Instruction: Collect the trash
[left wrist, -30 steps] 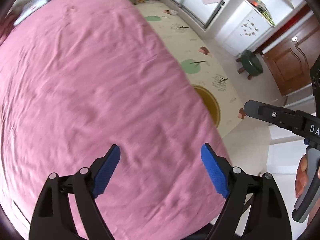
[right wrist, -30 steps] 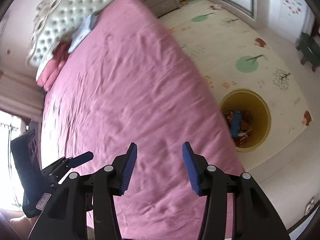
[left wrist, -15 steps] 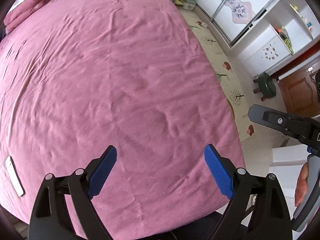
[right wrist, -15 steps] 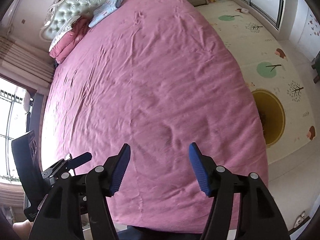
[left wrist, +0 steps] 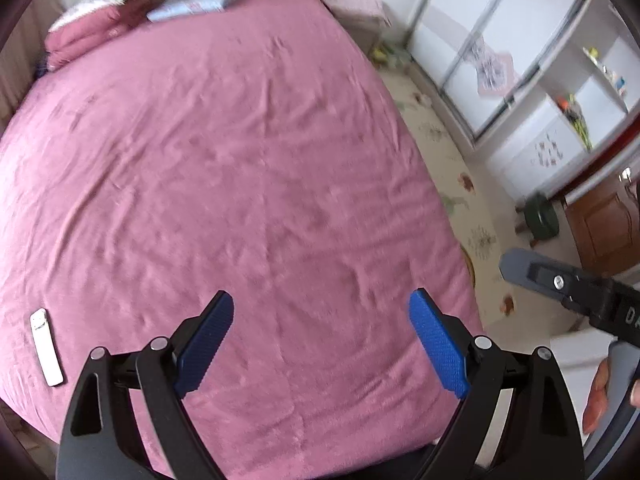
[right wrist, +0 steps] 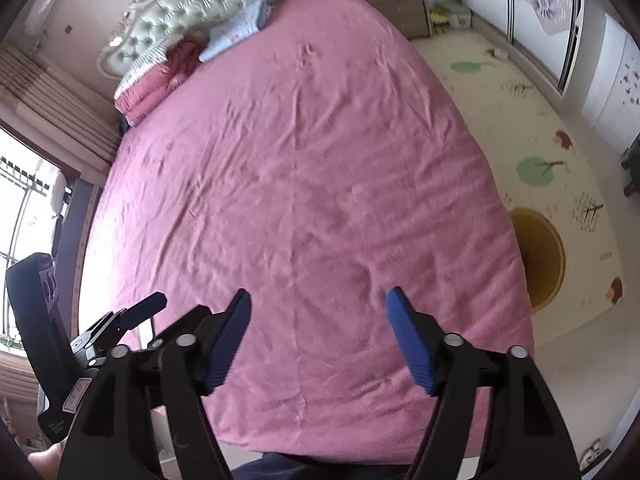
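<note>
From the left wrist we see our left gripper (left wrist: 320,340) angled down over the pink bed (left wrist: 240,180), jaws spread and empty, a white strip (left wrist: 47,347) at left; from the right wrist, our right gripper (right wrist: 318,334) likewise, jaws just widened, the yellow bin (right wrist: 552,256) half hidden behind the bed.

The bed (right wrist: 304,168) wears a plain pink cover. The headboard (right wrist: 208,0) is pale green, button-tufted. The floor mat (right wrist: 560,128) is cream with green trees. The bin (right wrist: 548,256) is mustard yellow. Both claws are black with blue textured pads (left wrist: 438,344). A white strip (left wrist: 47,346) lies on the pink.
</note>
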The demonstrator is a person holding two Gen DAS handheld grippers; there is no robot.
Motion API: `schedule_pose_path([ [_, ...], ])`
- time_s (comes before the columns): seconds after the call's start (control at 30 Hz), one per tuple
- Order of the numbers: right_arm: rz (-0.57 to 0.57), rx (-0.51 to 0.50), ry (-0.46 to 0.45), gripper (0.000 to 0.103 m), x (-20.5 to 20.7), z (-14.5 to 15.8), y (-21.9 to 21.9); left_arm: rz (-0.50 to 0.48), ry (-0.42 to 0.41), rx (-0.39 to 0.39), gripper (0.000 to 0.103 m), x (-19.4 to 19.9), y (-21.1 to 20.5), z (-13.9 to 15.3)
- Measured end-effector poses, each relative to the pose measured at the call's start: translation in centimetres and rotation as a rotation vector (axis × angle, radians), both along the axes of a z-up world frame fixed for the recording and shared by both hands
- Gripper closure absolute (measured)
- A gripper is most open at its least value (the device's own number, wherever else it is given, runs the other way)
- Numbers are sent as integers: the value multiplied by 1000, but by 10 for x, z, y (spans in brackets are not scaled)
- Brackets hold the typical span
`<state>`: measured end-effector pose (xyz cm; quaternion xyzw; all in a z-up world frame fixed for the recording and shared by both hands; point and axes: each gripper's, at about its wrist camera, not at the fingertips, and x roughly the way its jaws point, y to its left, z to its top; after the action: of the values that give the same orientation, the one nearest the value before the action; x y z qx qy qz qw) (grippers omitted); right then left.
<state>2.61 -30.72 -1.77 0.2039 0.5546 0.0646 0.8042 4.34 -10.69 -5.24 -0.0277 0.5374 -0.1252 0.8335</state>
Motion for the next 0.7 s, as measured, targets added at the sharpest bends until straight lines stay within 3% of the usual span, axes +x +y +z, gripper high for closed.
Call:
schedule_pose_path([
  [0.07,3,3,-25,29,-1,11,4,41,-58,16,6,-2,9,18],
  [0.33,22,-58,-120,21,-8,51,22,117,-229,106,4,-12,29,73],
  [0.57,-22,-151,-207,12,-17,74,32,122,-249,84,4,-23,42,91],
  [0.7,-42,-168,-247,12,-21,82,33,139,-236,48,4,-28,49,93],
])
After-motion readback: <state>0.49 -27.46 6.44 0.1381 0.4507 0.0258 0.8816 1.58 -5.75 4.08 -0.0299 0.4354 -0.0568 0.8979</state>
